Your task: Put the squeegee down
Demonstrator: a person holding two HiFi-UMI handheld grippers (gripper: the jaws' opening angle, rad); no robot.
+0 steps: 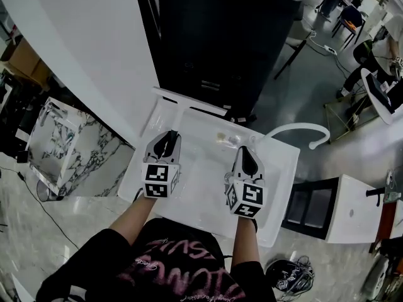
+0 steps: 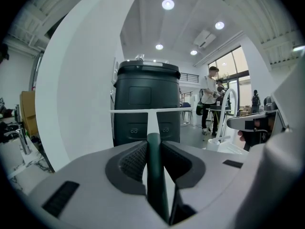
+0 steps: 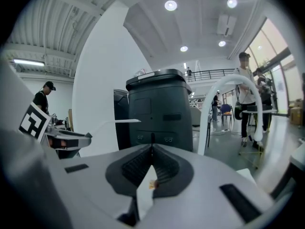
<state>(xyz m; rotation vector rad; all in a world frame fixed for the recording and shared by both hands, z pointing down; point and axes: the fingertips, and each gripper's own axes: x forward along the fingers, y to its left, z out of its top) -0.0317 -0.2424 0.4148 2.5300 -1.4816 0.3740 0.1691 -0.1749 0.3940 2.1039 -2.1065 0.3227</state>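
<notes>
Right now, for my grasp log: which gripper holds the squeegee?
The left gripper: its jaws clamp the squeegee by its dark handle; the right gripper is shut, empty.

Dark-green-handled squeegee between the left tongs, its white blade level across the far end.

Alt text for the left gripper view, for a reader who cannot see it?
The left gripper is shut on the dark handle of a squeegee, whose white blade stretches level in front of a dark bin.
</notes>
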